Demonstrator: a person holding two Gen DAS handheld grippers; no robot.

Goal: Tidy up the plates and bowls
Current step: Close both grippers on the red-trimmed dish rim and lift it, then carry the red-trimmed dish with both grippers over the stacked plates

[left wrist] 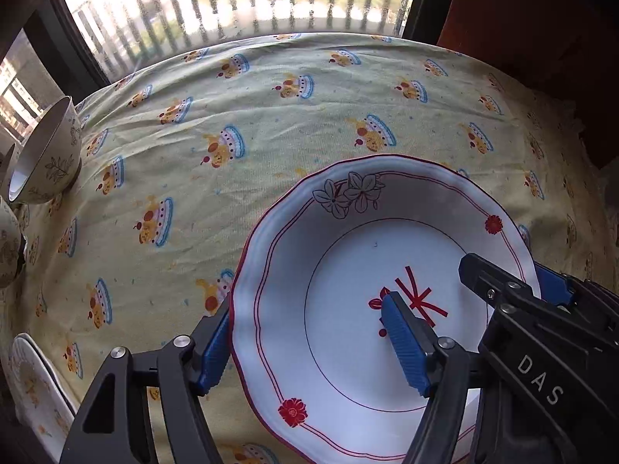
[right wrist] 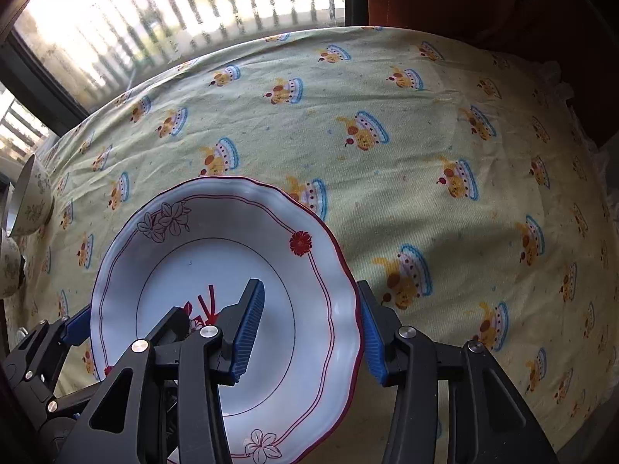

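White bowls [left wrist: 46,150] stand at the far left edge of the yellow cloth [left wrist: 271,123], near a small plate [left wrist: 35,386]. Centre: red-rimmed plate [left wrist: 348,270], straddled at opposite rims by left gripper [left wrist: 309,348] and right gripper [right wrist: 309,332], both spread, neither clenched; uneven closing could tip or skid it. Right: cloth bare, ample room.

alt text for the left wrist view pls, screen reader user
Both tongs straddle opposite rims of a white plate with red trim and flowers: left tongs on its left rim, right tongs entering from the right. The plate sits over a yellow cake-print cloth. Floral bowls stand at the far left, another plate bottom left, and a barred window behind.
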